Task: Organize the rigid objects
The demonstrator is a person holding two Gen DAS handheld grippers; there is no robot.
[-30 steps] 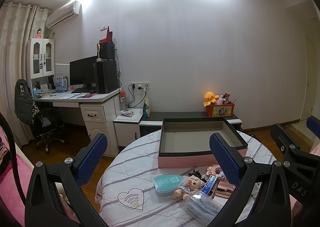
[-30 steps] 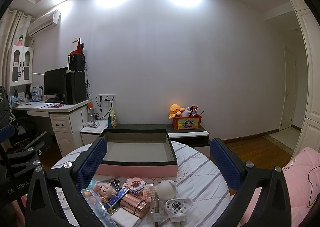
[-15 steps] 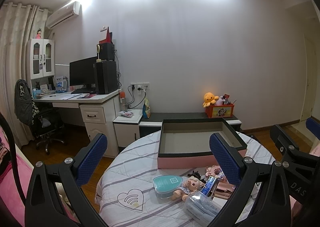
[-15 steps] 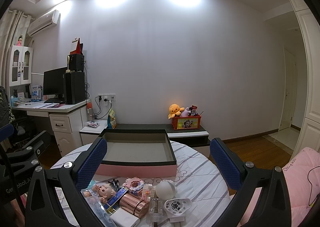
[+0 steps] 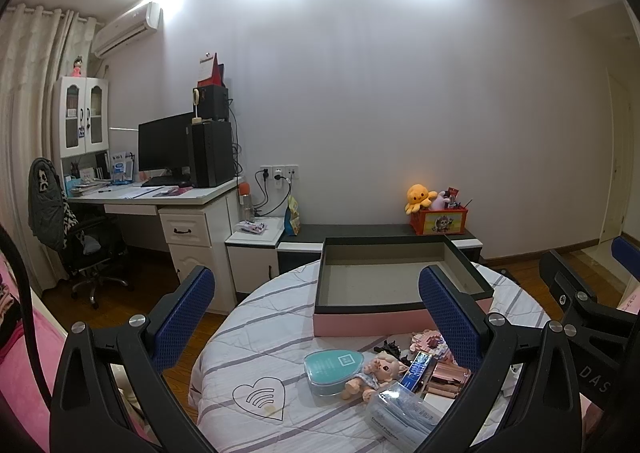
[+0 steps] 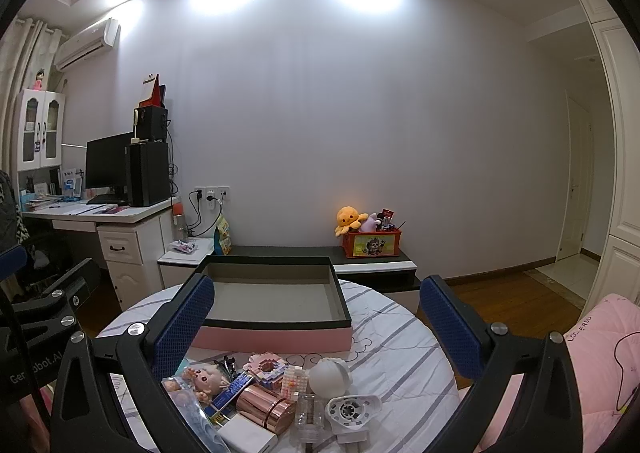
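A round table (image 5: 256, 317) with a striped cloth carries an empty pink box with a dark rim (image 5: 368, 323) (image 6: 276, 337). In front of the box lies a heap of small things: a teal case (image 5: 332, 367), a small doll (image 5: 376, 371) (image 6: 202, 379), a rose-gold cylinder (image 6: 266, 409), a white round object (image 6: 330, 373), a pink block model (image 6: 266, 367) and a white plug-like part (image 6: 352, 411). My left gripper (image 5: 316, 305) hangs open above the table's near left. Over the heap my right gripper (image 6: 316, 309) is open too, holding nothing.
Behind the table runs a low dark bench (image 6: 304, 253) with a red toy box and an orange plush (image 6: 370, 239). A white desk with monitor and computer tower (image 5: 188, 157) stands at the left, an office chair (image 5: 72, 237) beside it. Pink bedding (image 6: 600, 357) lies at the right.
Both views have shifted only slightly; the table and heap sit a touch lower and closer. Both grippers stay open and nothing on the table has moved.
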